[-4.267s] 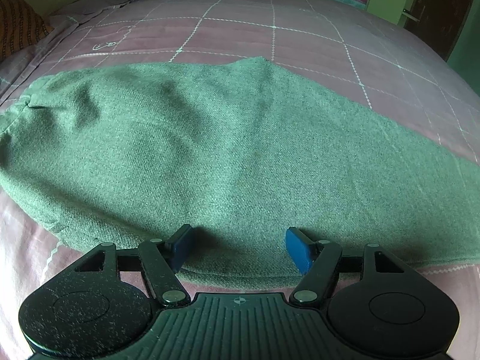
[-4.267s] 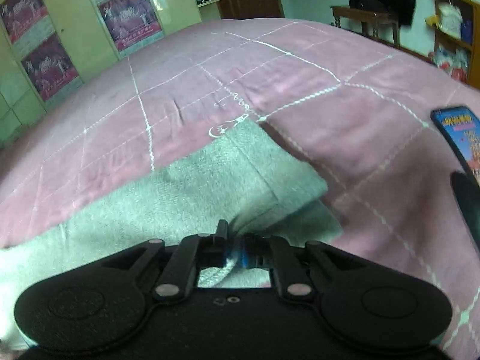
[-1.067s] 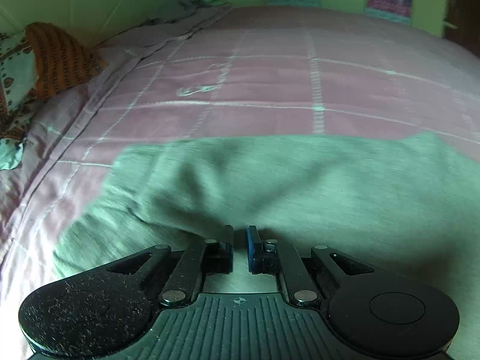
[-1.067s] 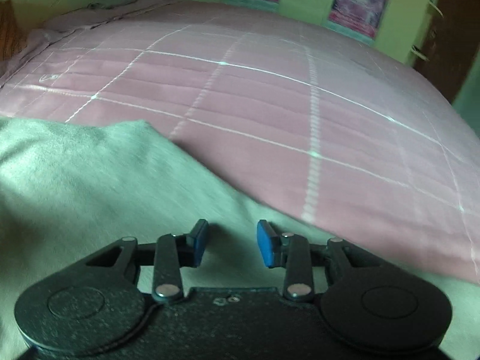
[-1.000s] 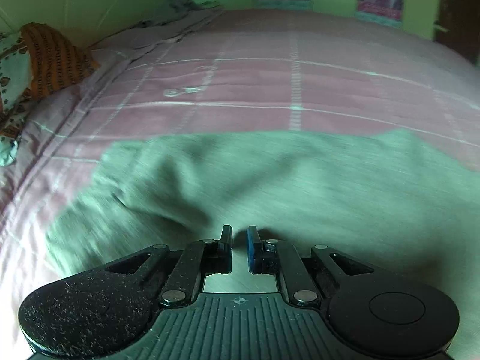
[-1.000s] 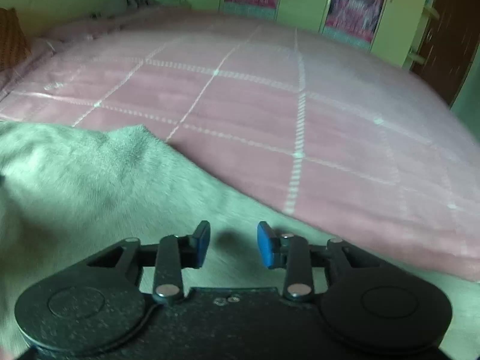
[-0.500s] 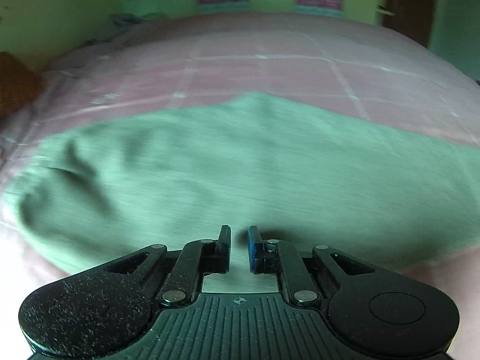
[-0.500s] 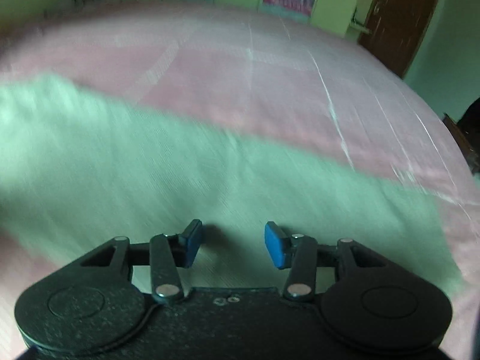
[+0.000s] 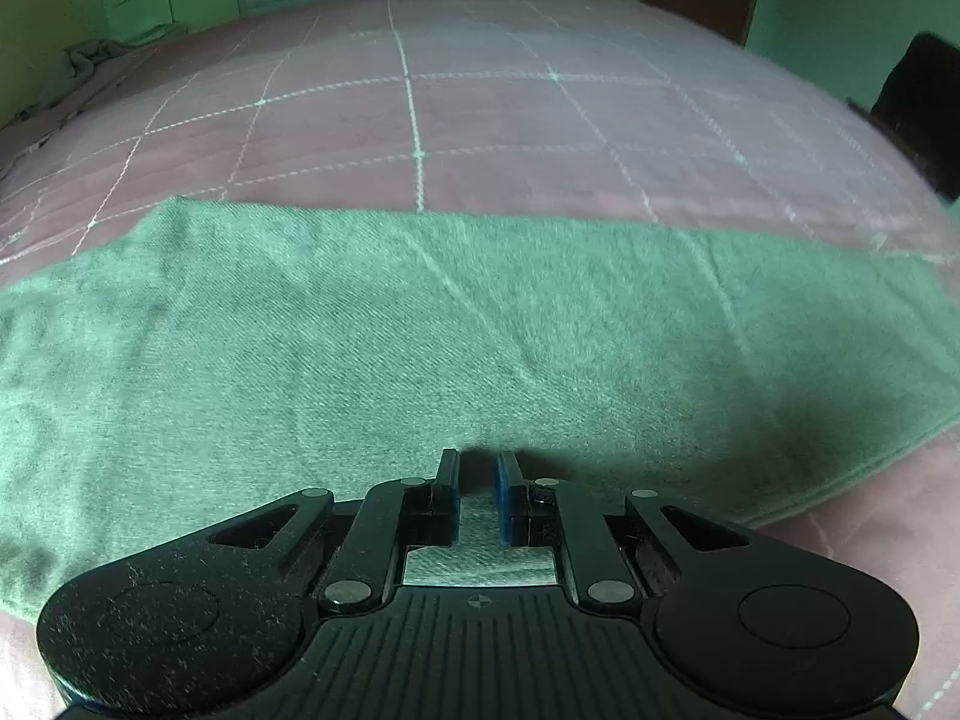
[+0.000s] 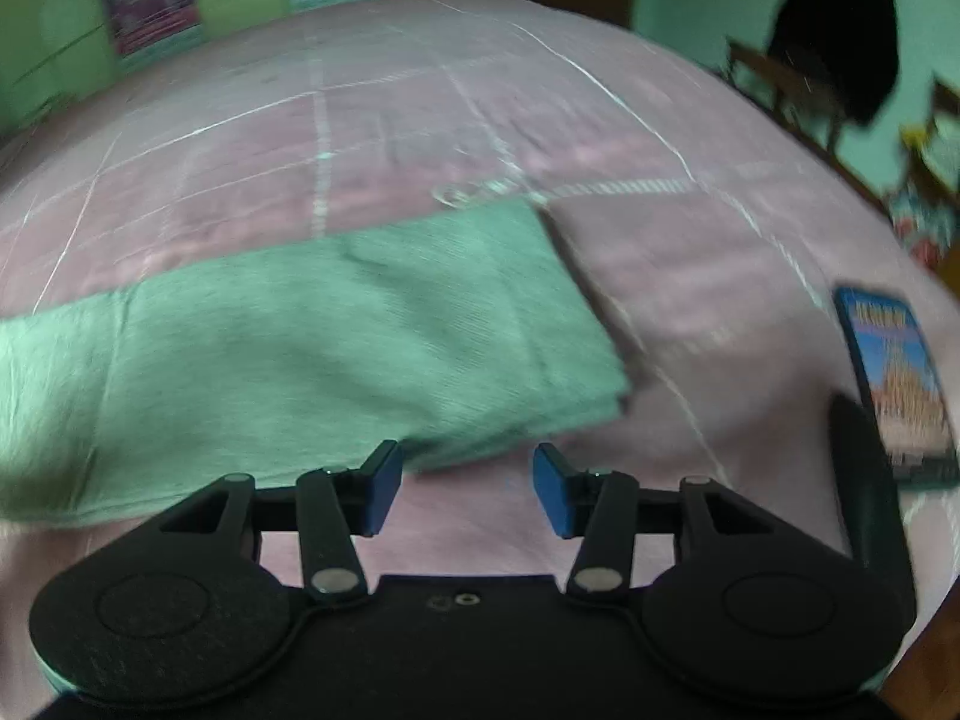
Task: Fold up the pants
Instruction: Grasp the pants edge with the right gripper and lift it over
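Green pants (image 9: pixel 480 330) lie flat in a long band across the pink quilted bedcover (image 9: pixel 480 120). My left gripper (image 9: pixel 478 468) hovers over the band's near edge, pads almost together, with no cloth visibly pinched. In the right wrist view the pants' leg end (image 10: pixel 336 348) stops at a straight hem on the right. My right gripper (image 10: pixel 462 480) sits just in front of that end, over bare bedcover (image 10: pixel 690 300). Its jaws are opening and nothing is between them.
A blue printed book or packet (image 10: pixel 894 384) lies on the bed at the right, with a dark object (image 10: pixel 864 480) beside it. A chair with a dark garment (image 10: pixel 834 36) stands beyond the bed's right side. Crumpled cloth (image 9: pixel 96 54) lies at the far left.
Both grippers have swept to the right along the pants. The right one now looks at the leg end and its jaws have spread wider. The left stays shut.
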### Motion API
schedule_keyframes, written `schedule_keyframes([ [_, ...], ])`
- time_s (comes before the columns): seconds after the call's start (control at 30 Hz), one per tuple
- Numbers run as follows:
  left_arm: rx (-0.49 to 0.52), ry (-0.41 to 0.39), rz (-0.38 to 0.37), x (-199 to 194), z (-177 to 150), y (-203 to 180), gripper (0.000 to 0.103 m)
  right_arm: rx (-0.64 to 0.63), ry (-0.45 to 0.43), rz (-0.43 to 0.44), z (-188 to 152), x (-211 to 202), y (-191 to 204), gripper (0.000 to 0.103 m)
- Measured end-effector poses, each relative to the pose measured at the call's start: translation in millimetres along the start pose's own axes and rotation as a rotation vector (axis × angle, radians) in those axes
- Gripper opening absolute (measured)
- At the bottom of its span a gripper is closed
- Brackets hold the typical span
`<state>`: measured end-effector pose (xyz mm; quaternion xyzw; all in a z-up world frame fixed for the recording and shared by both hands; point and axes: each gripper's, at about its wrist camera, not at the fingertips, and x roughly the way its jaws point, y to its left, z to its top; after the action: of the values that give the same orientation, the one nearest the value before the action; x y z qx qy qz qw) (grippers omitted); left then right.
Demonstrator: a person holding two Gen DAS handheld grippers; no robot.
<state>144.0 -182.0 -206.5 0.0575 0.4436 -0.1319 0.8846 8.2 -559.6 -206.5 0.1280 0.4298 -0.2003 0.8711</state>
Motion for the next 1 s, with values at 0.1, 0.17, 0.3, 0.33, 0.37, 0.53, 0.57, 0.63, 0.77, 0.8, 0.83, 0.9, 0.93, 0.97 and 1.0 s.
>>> schedule_keyframes([
  [0.1, -0.011, 0.006, 0.001, 1, 1, -2, 0.01, 0.093, 0.014, 0.032, 0, 7, -16, 0.059],
  [0.17, -0.028, 0.007, -0.02, -1, 4, -2, 0.01, 0.132, 0.004, 0.025, 3, 11, -23, 0.065],
  [0.3, -0.017, -0.004, -0.061, -3, 5, -16, 0.01, 0.197, -0.021, -0.001, 12, 19, -32, 0.052],
  [0.33, -0.009, -0.004, -0.068, -2, 5, -22, 0.011, 0.215, -0.022, -0.006, 15, 21, -33, 0.048],
  [0.37, -0.003, -0.001, -0.071, 0, 5, -26, 0.01, 0.244, -0.021, -0.001, 16, 21, -36, 0.044],
  [0.53, -0.022, 0.029, -0.038, 11, 6, -32, 0.011, 0.178, -0.037, -0.002, 17, 19, -35, 0.024],
  [0.57, -0.019, 0.03, -0.034, 11, 7, -34, 0.011, 0.2, -0.041, 0.01, 17, 16, -39, 0.024],
  [0.63, 0.0, 0.025, -0.022, 11, 6, -38, 0.011, 0.224, -0.061, 0.026, 18, 10, -43, 0.032],
  [0.77, 0.029, 0.015, 0.015, 15, 5, -45, 0.011, 0.253, -0.015, 0.044, 17, 20, -44, 0.033],
  [0.8, 0.033, 0.012, 0.02, 14, 5, -45, 0.011, 0.25, -0.019, 0.04, 16, 20, -42, 0.032],
  [0.83, 0.037, 0.01, 0.024, 13, 4, -44, 0.011, 0.257, -0.019, 0.046, 15, 20, -40, 0.028],
  [0.9, 0.047, 0.005, 0.028, 14, 4, -45, 0.011, 0.288, -0.035, 0.064, 15, 16, -41, 0.022],
  [0.93, 0.052, 0.002, 0.03, 14, 4, -45, 0.011, 0.272, -0.043, 0.049, 15, 17, -39, 0.02],
  [0.97, 0.055, 0.001, 0.031, 14, 4, -45, 0.011, 0.255, -0.033, 0.037, 14, 20, -38, 0.02],
  [1.0, 0.053, 0.0, 0.031, 13, 4, -45, 0.011, 0.254, -0.025, 0.03, 14, 22, -38, 0.02],
])
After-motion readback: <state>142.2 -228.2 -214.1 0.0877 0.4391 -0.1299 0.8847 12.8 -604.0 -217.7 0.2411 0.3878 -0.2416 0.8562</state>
